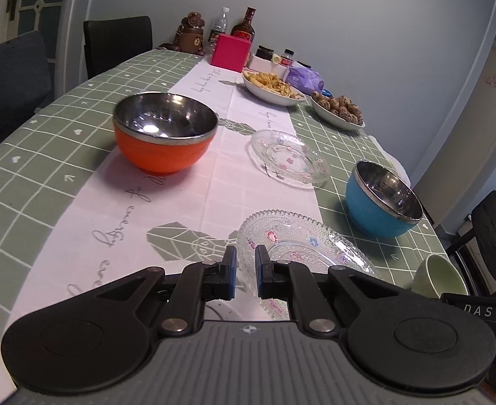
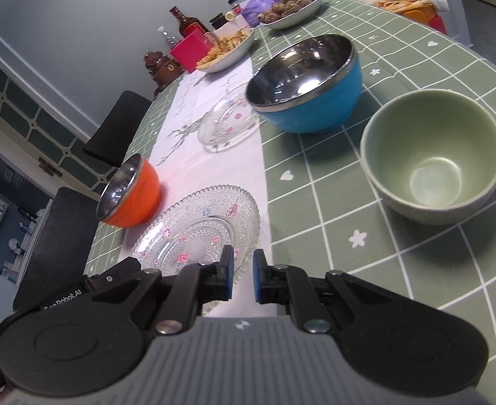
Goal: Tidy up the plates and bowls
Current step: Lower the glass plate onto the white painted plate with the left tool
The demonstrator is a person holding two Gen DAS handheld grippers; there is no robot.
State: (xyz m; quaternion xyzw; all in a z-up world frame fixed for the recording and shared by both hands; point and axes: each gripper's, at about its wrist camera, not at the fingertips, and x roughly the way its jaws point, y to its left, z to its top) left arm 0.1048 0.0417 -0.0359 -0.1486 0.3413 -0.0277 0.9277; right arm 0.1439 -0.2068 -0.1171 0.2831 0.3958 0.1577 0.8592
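Hovering low over the table, the left gripper has its fingers narrowly parted, holding nothing, with the near glass plate just ahead and slightly right, its rim at the fingertips. The right gripper is likewise slightly open and empty, that same plate ahead and to its left. I judge both equally near. The second glass plate lies toward mid-frame, beyond the first.

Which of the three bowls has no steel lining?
The green bowl, nearest the right gripper. Its inside is plain matte green, while the orange bowl and blue bowl both show mirror-like metal interiors and rims.
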